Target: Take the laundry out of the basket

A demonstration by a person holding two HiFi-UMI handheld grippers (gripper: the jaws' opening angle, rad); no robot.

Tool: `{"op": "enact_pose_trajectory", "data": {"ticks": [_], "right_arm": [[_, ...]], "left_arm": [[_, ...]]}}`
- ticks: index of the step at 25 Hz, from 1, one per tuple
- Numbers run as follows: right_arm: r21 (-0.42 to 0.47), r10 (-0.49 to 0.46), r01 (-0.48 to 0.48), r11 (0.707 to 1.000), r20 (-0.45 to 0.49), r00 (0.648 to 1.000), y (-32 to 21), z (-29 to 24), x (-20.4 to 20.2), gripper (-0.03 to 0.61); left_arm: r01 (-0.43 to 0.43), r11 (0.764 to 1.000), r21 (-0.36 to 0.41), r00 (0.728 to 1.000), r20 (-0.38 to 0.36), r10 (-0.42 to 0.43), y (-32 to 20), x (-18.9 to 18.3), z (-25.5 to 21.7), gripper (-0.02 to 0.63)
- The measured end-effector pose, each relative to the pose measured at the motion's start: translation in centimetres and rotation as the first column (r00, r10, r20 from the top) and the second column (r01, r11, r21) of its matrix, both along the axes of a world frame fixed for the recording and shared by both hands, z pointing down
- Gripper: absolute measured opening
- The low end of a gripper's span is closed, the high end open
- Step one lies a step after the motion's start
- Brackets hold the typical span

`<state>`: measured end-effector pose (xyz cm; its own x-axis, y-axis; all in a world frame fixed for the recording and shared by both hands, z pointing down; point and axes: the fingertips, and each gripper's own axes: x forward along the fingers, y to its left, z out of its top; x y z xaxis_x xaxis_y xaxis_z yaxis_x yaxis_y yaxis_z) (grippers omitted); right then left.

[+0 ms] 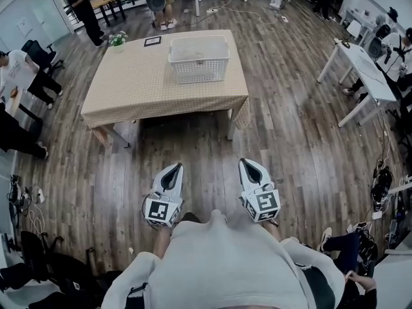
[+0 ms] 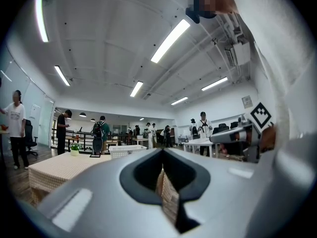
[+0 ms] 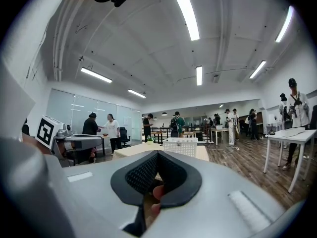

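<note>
1. Approach looks to be the step in hand: the person stands back from the worktop point(image 1: 138, 85), with no laundry in either grip.
2. Left hand-held gripper point(image 1: 174, 170) and right hand-held gripper point(image 1: 250, 165) hang close to the person's body, above the floor and well apart from the worktop. Each is clenched, jaws together, with nothing between them.
3. White slatted laundry basket point(image 1: 199, 59) stands on the worktop toward its far right corner. Whether laundry lies inside cannot be told from here.
4. Next move, as I judge it: step up to the near edge, bring one gripper over the basket's rim, part its jaws and reach down for cloth.
5. Worktop wears a beige checked cloth. A small potted plant point(image 1: 117, 38) sits at its far left corner, and a dark flat frame point(image 1: 152, 41) lies by the far edge, between plant and basket.
6. Room is a large open workspace with a wood-plank floor point(image 1: 290, 140), ceiling strip lights point(image 3: 184, 9) and a white desk point(image 1: 360, 69) to the right. Several people stand about.
</note>
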<state>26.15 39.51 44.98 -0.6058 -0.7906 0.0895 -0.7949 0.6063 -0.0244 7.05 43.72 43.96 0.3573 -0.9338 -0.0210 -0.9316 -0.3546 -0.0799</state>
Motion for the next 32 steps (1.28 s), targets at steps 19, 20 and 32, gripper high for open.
{"op": "enact_pose_trajectory", "data": {"ticks": [19, 20, 32], "right_arm": [[-0.047, -0.010, 0.010, 0.999, -0.001, 1.000, -9.3, 2.5, -2.0, -0.002], [-0.049, -0.006, 0.006, 0.999, 0.000, 1.000, -10.4, 2.6, -2.3, -0.002], [-0.021, -0.003, 0.004, 1.000, 0.020, 1.000, -27.7, -0.8, -14.6, -0.001]], "left_arm": [[0.012, 0.999, -0.034, 0.999, -0.033, -0.013, -10.1, -2.3, 2.7, 0.011], [0.006, 0.999, -0.036, 0.999, -0.036, -0.007, -11.3, -2.6, 3.0, 0.011], [-0.054, 0.999, -0.001, 0.997, -0.047, 0.054, -28.9, -12.5, 0.3, 0.011]]}}
